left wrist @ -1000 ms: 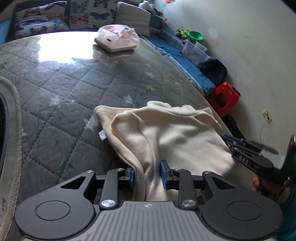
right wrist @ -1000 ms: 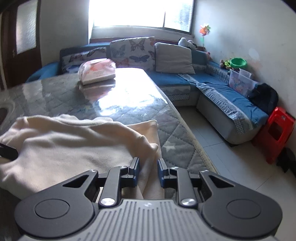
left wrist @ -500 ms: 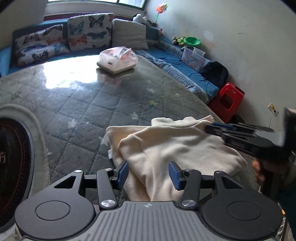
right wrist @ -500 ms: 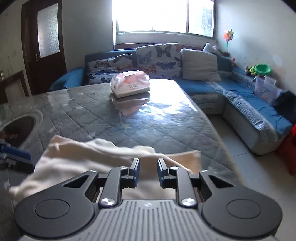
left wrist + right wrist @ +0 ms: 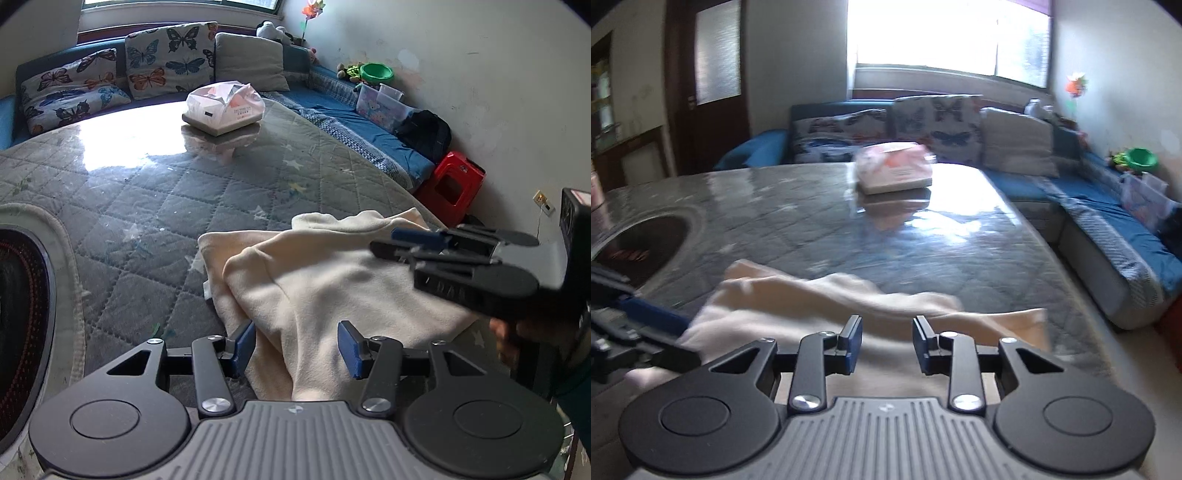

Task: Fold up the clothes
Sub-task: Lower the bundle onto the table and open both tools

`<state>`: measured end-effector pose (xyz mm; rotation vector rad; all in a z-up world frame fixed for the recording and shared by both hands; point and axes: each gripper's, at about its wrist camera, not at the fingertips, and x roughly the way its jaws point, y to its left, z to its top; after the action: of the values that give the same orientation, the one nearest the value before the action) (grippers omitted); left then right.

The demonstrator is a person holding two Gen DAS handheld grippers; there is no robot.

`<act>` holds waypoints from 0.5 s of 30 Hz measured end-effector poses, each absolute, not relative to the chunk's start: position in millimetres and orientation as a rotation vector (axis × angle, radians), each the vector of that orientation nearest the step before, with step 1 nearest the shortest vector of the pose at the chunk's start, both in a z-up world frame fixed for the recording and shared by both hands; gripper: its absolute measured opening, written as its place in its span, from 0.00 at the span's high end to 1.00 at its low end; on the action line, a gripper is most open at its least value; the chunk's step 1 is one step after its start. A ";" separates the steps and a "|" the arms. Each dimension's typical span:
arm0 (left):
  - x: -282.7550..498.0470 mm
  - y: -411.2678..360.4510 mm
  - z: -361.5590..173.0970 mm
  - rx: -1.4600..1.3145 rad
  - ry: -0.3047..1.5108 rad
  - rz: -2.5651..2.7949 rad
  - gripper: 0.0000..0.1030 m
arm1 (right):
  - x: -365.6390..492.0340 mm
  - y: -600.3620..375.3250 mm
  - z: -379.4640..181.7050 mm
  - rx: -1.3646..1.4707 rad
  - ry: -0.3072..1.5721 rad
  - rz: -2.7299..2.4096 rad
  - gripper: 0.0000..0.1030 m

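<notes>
On the large grey quilted tabletop [image 5: 155, 206] under its glossy clear cover, a cream fleece garment [image 5: 332, 280] lies bunched in loose folds at the near right corner, its right side close to the table's right edge. At the near left edge a round dark opening with a pale rim [image 5: 22, 314] is set into the surface. Toward the far edge, well apart from the garment, sits a white plastic-wrapped package with pink print [image 5: 224, 107]. Beyond the table runs a blue corner sofa [image 5: 354, 122] with butterfly-print cushions [image 5: 168, 59], and a red plastic stool [image 5: 452, 184] stands on the floor off the right edge.

The left black hand-held gripper with blue pads [image 5: 297, 349] sits low over the garment's near side; its jaws stand wide apart with a ridge of the cream cloth running up between them, neither pad pressing on it. The right black gripper [image 5: 886, 341] is over the garment's right part, jaws parted by a moderate gap, with cloth showing beneath and between them but nothing pinched. In the left wrist view that right gripper [image 5: 417, 242] reaches in from the right, above the cloth's far right fold; whether it touches the cloth I can't tell. The right wrist view is blurred.
</notes>
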<state>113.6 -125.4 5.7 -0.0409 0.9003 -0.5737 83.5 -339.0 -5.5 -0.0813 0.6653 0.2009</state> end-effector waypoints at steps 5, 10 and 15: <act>109.1 -121.6 4.6 -0.036 0.901 -0.564 0.46 | 88.4 -318.2 -17.1 -0.131 0.679 0.213 0.67; 106.1 -119.9 0.9 -0.027 0.897 -0.568 0.45 | 91.7 -310.8 -8.4 -0.121 0.652 0.241 0.64; 106.0 -116.8 -1.4 -0.043 0.905 -0.563 0.43 | 113.7 -305.7 -12.4 -0.096 0.677 0.246 0.65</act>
<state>106.0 -116.8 -1.4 -0.0426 0.9046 -0.5629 113.7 -305.7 -12.4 -0.0961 0.6767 0.2461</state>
